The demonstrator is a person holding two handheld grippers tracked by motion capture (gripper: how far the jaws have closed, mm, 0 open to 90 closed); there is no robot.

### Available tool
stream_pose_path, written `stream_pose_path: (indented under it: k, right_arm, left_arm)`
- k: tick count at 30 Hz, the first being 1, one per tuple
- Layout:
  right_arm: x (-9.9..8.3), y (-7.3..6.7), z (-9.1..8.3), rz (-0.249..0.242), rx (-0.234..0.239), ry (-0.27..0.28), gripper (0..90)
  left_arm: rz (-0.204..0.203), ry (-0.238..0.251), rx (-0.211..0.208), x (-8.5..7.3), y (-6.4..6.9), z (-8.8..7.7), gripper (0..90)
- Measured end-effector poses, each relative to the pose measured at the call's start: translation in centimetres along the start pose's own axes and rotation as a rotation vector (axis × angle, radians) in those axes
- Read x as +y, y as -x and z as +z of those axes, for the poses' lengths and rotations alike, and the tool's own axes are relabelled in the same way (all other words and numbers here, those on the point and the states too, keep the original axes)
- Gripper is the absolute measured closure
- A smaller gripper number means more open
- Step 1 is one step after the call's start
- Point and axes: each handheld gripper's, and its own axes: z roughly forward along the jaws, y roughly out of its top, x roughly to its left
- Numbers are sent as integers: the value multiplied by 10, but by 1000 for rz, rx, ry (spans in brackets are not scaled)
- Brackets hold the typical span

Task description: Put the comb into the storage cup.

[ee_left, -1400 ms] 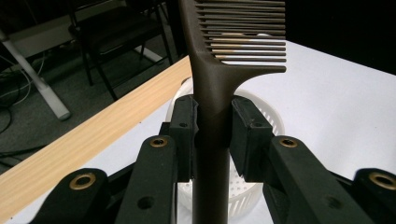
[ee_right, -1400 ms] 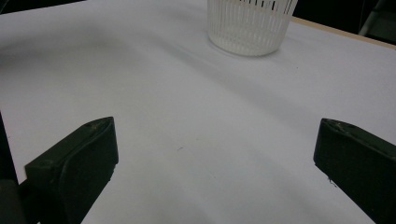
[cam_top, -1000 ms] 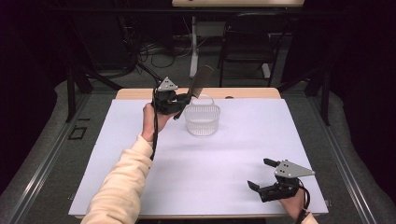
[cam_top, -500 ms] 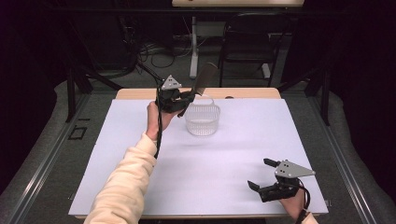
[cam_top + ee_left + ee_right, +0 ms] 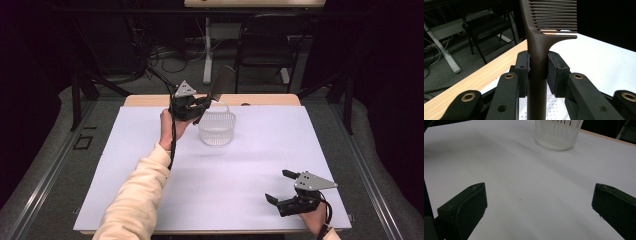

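1. Leftmost, left gripper [image 5: 199, 107]: raised near the table's far edge, jaws clamped on a comb's handle.
2. Comb [image 5: 537, 50]: dark brown plastic, straight handle widening into a row of fine parallel teeth; it rises up and right from the pads [image 5: 522, 67], above the basket's left rim.
3. Basket [image 5: 217, 128]: small, white, slatted sides, perforated floor, standing on the white table [image 5: 250, 165].
4. Right gripper [image 5: 278, 186]: resting near the front right corner, jaws wide apart, nothing between them.
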Motion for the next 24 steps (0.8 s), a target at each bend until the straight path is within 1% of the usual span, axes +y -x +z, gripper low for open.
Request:
stream_pose_path:
  k: [7,9,14,24]
  right_arm:
    - [0,0,0,1,0,2,0]
    - [0,0,0,-1,1,2,0]
    - [0,0,0,1,2,1,0]
    - [0,0,0,-1,2,1,0]
  left_arm:
    - [4,10,-6,0,1,4,723]
    - [5,13,-5,-1,1,4,723]
    - [2,39,5,-2,2,5,723]
    - [5,61,13,-2,3,8,723]
